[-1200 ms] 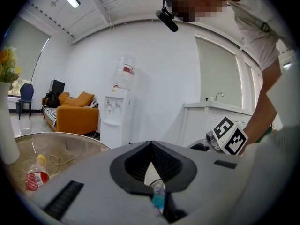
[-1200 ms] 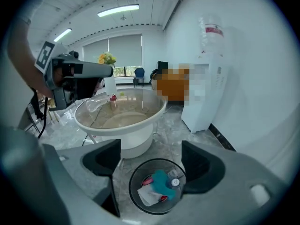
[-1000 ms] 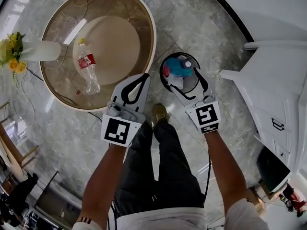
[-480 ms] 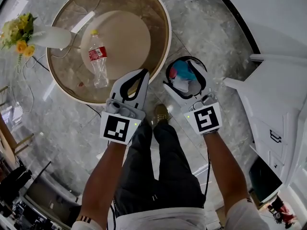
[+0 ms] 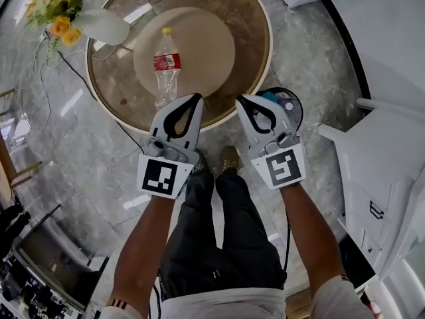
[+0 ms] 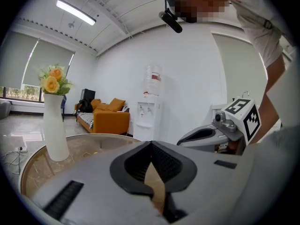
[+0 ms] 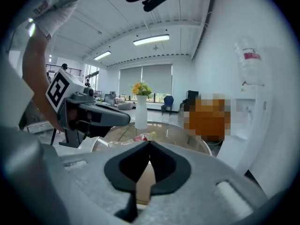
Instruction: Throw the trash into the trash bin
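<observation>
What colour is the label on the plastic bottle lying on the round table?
Red. The head view shows it best, wrapped around the plastic bottle.

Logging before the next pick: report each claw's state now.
Left claw: closed, empty.
Right claw: just snapped closed, nothing between its jaws.

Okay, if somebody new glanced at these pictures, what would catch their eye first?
Two pale handheld grippers dominate the middle of the head view, the left gripper and the right gripper, both shut and empty, pointing toward a round glass table. On it lies a clear plastic bottle with a red label, with a white vase of yellow flowers at the far left. A dark trash bin peeks out beside the right gripper.
</observation>
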### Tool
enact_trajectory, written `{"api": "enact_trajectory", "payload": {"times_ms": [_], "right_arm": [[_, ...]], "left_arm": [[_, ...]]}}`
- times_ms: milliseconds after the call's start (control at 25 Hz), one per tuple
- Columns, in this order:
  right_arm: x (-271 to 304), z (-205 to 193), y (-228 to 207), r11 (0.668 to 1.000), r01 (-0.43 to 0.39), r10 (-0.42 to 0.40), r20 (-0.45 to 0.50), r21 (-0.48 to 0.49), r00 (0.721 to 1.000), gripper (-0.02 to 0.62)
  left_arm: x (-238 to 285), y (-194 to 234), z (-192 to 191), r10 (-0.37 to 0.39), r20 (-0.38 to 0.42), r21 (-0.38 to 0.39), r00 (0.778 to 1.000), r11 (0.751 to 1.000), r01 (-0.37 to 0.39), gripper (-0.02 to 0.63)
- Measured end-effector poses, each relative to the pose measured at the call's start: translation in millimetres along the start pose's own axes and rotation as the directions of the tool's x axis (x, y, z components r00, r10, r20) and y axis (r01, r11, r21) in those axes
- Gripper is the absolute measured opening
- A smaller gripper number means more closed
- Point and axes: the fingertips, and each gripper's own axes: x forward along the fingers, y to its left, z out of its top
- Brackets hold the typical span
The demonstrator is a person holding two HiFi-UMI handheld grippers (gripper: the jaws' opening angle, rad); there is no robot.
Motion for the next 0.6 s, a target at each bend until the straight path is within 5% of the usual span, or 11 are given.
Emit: {"api": "enact_trajectory", "payload": {"times_ms": [160, 600], "right_arm": [[31.2, 12.5, 18.3, 0.998, -0.051, 0.051, -0.002, 0.025, 0.999, 0.003], [103.6, 23.0, 58.3, 0.988, -0.133, 0.135, -0.029, 0.076, 0.990, 0.157]], "left_arm": [[-18.4, 29.7, -1.1, 0.065, 0.006, -0.012, 0.998, 0.998, -0.065, -0.002], [-50.7, 97.6, -1.2, 0.173, 0.020, -0.014, 0.985, 0.985, -0.173, -0.001]]}}
